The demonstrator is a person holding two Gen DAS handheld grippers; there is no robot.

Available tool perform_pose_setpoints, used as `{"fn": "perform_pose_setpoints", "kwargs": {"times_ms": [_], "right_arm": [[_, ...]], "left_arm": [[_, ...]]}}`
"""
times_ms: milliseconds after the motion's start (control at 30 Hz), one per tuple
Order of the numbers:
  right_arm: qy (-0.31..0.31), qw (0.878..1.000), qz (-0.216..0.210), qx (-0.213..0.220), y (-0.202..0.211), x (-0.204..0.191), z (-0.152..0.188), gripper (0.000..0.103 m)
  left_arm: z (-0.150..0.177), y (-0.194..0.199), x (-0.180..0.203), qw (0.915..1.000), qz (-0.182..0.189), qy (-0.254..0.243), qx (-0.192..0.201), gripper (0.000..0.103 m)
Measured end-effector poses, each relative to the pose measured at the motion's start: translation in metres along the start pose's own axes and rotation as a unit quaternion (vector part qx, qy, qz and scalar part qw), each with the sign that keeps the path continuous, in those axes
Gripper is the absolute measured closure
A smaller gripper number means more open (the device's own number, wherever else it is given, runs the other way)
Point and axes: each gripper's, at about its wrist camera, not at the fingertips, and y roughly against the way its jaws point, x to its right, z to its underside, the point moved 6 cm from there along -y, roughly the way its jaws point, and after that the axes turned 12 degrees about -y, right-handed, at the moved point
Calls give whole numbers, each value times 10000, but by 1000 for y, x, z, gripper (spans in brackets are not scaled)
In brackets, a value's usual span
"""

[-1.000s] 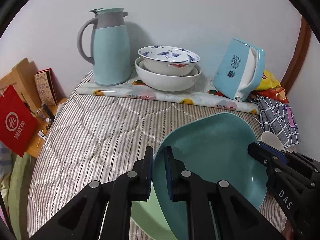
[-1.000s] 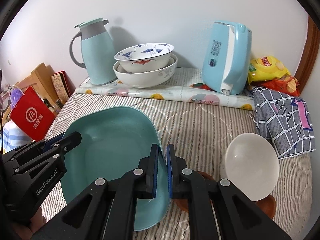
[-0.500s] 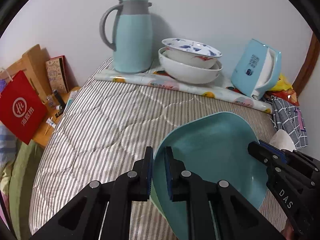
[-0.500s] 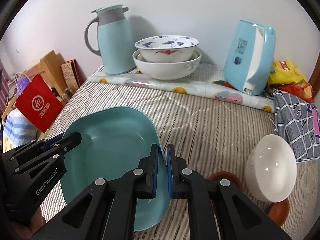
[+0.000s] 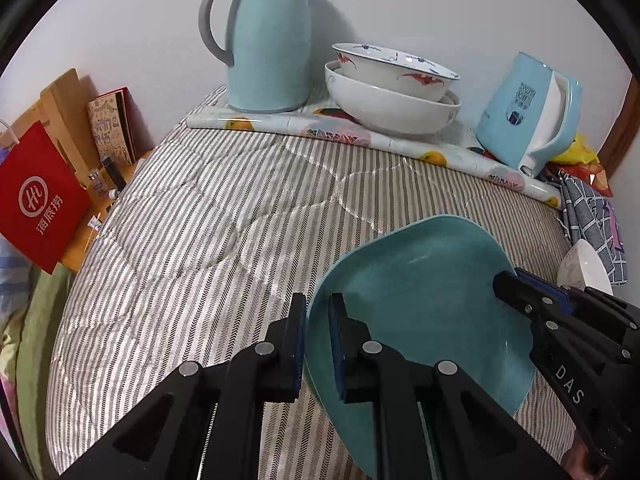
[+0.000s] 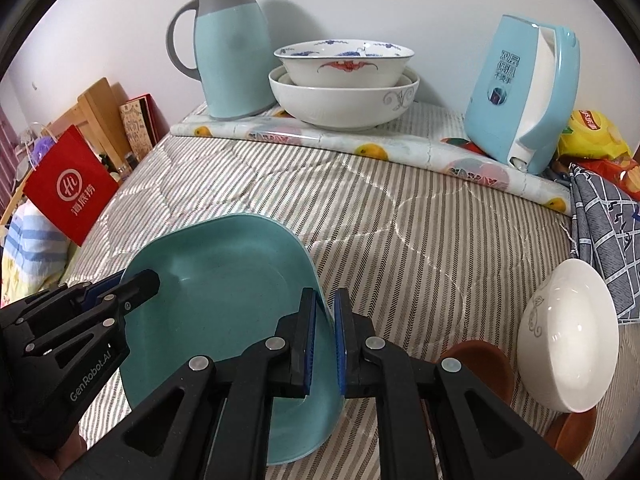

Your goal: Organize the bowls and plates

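Both grippers, the left gripper point(image 5: 318, 344) and right gripper point(image 6: 325, 340), were clamped on opposite rims of the teal plate point(image 6: 224, 300), carried low in frame above the striped quilt point(image 6: 380, 216), apparently needing coordinated placement next.

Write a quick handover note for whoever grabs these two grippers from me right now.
Left gripper and right gripper: both shut on opposite rims of the teal plate, held above the striped bedding.
Two nested bowls sit at the back between the jug and the kettle.
The small white bowl lies tilted on brown dishes, front right.
Left: set the plate down, sort the white bowl.
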Motion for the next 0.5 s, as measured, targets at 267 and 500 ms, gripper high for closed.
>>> {"fn": "perform_pose_setpoints", "kwargs": {"times_ms": [267, 500], "right_arm": [[90, 9999, 79, -73, -12, 2, -2, 93], [119, 9998, 66, -131, -16, 0, -1, 92]], "left_arm": [[3, -10, 2, 9999, 6, -46, -107, 91], [6, -8, 1, 9998, 8, -86, -161, 91]]}}
